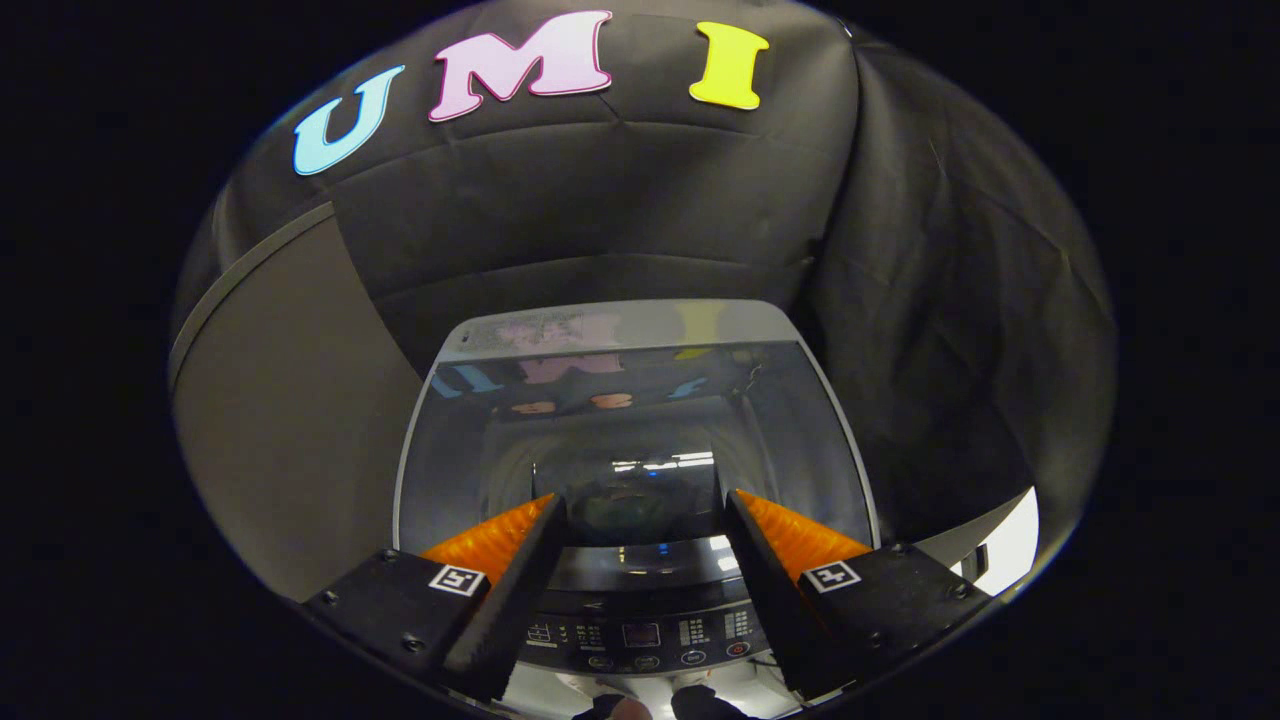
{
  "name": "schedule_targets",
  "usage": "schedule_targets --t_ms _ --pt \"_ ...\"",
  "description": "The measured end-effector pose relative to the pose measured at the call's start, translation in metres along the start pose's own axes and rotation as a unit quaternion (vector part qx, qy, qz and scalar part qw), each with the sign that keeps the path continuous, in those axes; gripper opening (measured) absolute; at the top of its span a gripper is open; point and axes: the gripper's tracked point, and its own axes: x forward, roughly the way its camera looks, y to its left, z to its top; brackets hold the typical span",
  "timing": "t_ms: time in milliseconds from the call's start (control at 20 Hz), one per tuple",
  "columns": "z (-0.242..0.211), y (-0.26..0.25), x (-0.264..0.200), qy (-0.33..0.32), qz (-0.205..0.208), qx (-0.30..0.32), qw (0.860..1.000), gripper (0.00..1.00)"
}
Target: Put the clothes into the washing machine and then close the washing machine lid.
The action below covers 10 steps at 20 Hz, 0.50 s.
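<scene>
Gripper (640, 510): fingers spread wide, empty | Washing machine (850, 440): directly ahead of fingers | Lid (640, 400): glass, lying shut over the drum; judged rigid, smooth, slippery | Grasp: front lip, above control panel (640, 635) | Clothes: none discernible.

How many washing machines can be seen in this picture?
1: the washing machine, lid down, lies beyond the open gripper, whose fingers hold nothing.
</scene>
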Motion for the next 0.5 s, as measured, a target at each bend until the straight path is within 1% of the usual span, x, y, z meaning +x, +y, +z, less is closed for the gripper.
schedule_targets --t_ms 100,250,350,500 --pt "0.013 -0.001 -0.001 -0.021 0.0 -0.006 1.0 1.0" --pt "0.049 0.0 -0.004 -0.075 0.004 -0.01 0.997 0.99" --pt "0.077 0.001 -0.009 -0.121 0.008 -0.01 0.993 0.99" --pt "0.118 0.002 -0.025 -0.194 0.011 -0.003 0.981 0.99"
